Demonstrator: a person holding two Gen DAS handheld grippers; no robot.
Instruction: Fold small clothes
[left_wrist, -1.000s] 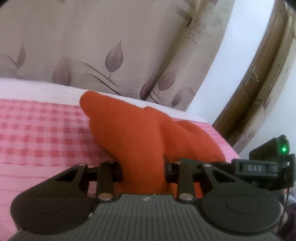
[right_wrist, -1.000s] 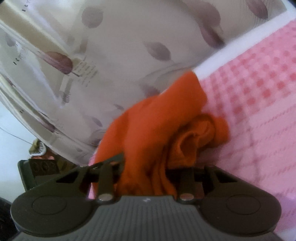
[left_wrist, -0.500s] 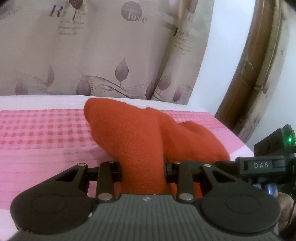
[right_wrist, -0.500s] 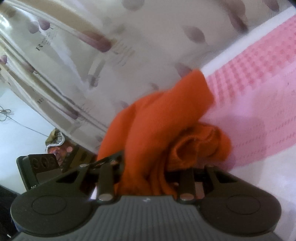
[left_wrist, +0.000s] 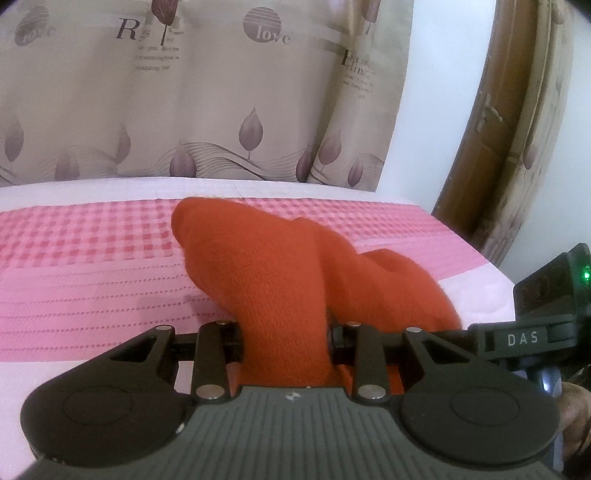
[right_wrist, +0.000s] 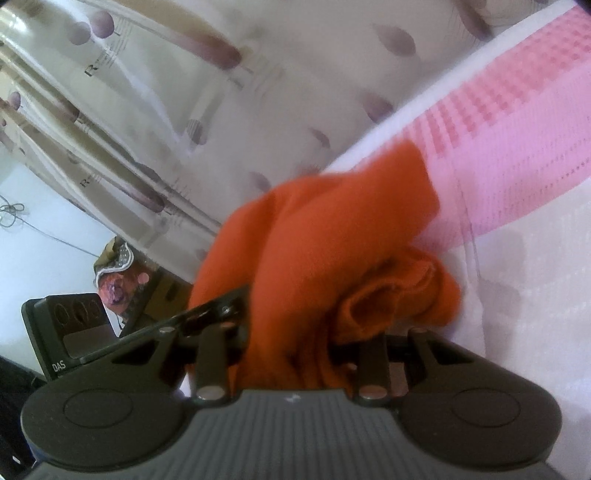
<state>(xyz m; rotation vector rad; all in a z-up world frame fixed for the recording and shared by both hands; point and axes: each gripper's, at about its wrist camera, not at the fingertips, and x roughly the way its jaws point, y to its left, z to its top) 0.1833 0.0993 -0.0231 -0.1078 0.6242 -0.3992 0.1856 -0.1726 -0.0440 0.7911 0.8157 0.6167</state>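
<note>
So both grippers are clamped on the orange garment (left_wrist: 284, 295): left gripper (left_wrist: 285, 338) and right gripper (right_wrist: 288, 343) each pinch a bunched fold between the fingers, cloth draping forward over the pink bedspread (left_wrist: 92, 258).

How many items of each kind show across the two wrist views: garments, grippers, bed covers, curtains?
Orange garment: 1
Grippers: 2, left gripper and right gripper, both with jaws shut on the garment
Pink checked bed cover: 1
Leaf-print curtain: 1
Total: 5
</note>
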